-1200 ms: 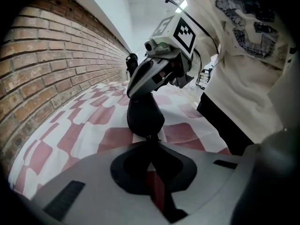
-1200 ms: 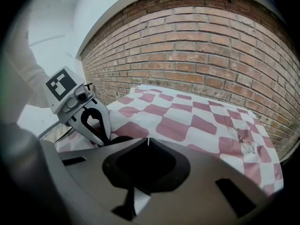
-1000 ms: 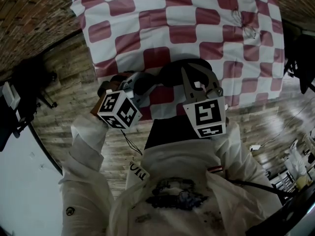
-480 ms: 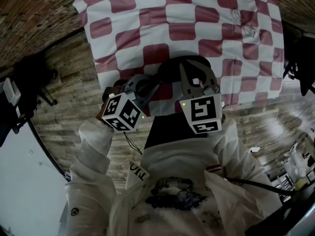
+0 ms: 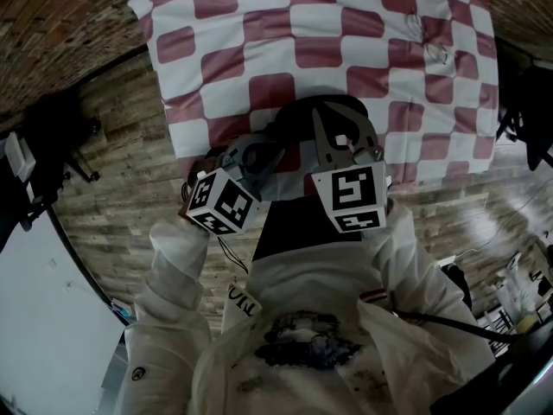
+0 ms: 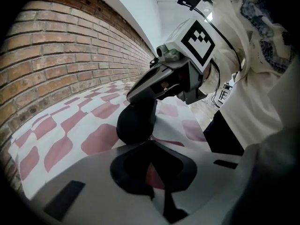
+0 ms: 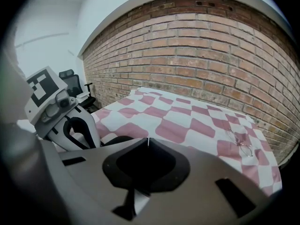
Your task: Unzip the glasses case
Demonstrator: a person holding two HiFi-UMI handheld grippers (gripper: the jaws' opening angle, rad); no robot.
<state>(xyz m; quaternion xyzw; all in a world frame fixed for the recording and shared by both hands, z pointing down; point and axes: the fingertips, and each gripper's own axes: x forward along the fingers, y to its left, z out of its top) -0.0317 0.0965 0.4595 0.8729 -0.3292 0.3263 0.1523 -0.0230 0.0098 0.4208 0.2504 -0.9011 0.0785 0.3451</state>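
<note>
Two closed tools are set on the glasses case [image 6: 135,121] at the near edge of the checked cloth [image 5: 346,24].
The left tool [image 6: 150,143] is shut, tips together at the case's lower edge, likely on the zipper pull, though that cannot be made out. The right tool [image 7: 144,141] appears clamped on the case's top, presumably so that it is steadied against the pull. The glasses [image 7: 243,146] are laid well apart, farther along the cloth.

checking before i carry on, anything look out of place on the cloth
Nothing spilled or damaged. A pair of glasses lies loose near the far right corner of the checked cloth, well apart from the black case, which the right gripper clamps at the near edge.
</note>
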